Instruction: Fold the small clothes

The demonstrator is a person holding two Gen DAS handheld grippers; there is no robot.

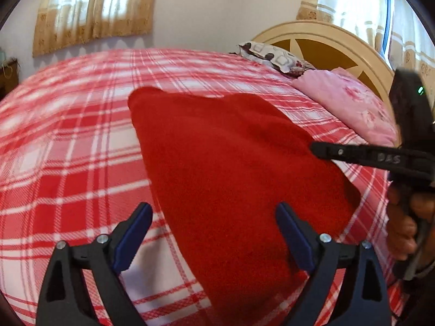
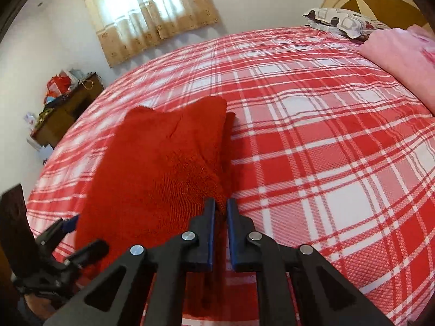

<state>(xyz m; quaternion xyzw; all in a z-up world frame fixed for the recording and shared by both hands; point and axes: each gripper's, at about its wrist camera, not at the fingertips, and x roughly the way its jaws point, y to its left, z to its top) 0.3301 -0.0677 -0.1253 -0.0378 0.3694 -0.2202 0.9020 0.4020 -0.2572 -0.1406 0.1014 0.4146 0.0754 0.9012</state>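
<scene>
A red knitted garment (image 1: 231, 168) lies on the red-and-white plaid bedspread (image 1: 68, 149). My left gripper (image 1: 214, 217) is open, its jaws wide apart over the garment's near left edge, holding nothing. In the right wrist view the garment (image 2: 157, 168) stretches away to the left. My right gripper (image 2: 220, 206) is shut on the garment's near right edge, red cloth pinched between its blue pads. The right gripper also shows in the left wrist view (image 1: 318, 149) at the garment's right side. The left gripper shows at the lower left of the right wrist view (image 2: 68, 241).
A pink folded blanket (image 1: 350, 106) and a patterned pillow (image 1: 274, 57) lie by the wooden headboard (image 1: 326, 43). A cluttered wooden side table (image 2: 62, 108) stands left of the bed. Curtained windows (image 2: 146, 8) are on the wall behind.
</scene>
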